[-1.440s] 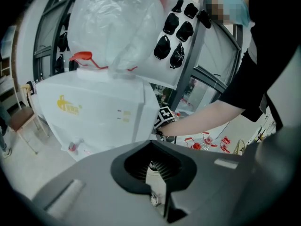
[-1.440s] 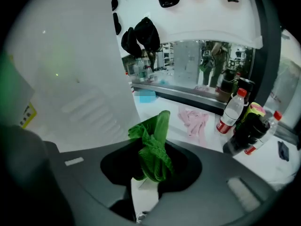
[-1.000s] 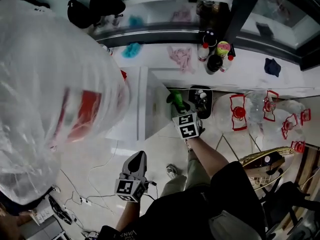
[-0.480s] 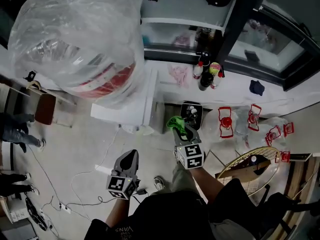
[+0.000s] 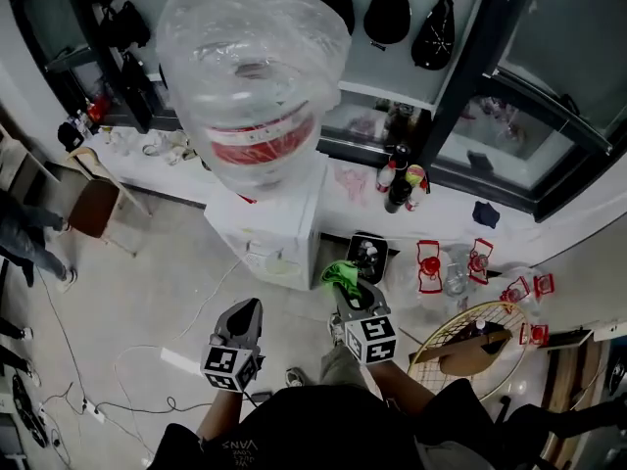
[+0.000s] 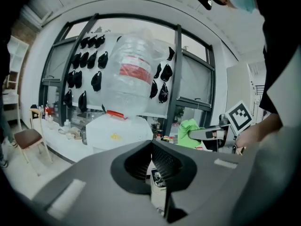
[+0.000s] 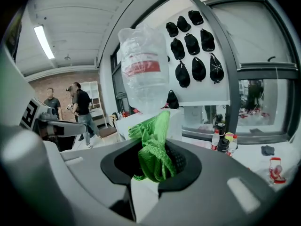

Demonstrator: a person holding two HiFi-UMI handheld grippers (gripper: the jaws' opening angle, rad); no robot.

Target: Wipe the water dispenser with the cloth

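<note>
The green cloth (image 7: 153,145) hides the jaw tips of the right gripper (image 5: 345,287), which clamp it. The left gripper (image 6: 151,147) has its jaws together, empty. A bagged bottle (image 5: 253,76) masks the top of the water dispenser (image 5: 279,233) at frame centre.

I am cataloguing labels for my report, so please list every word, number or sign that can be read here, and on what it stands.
Nothing reads with certainty.
Red label on the water bottle: too blurred.
Small bottles: labels too small.
Cubes of left gripper and right gripper: square markers, no letters.
Shirt: white print, perhaps "VANS", unclear.
Green cloth: no print.
</note>
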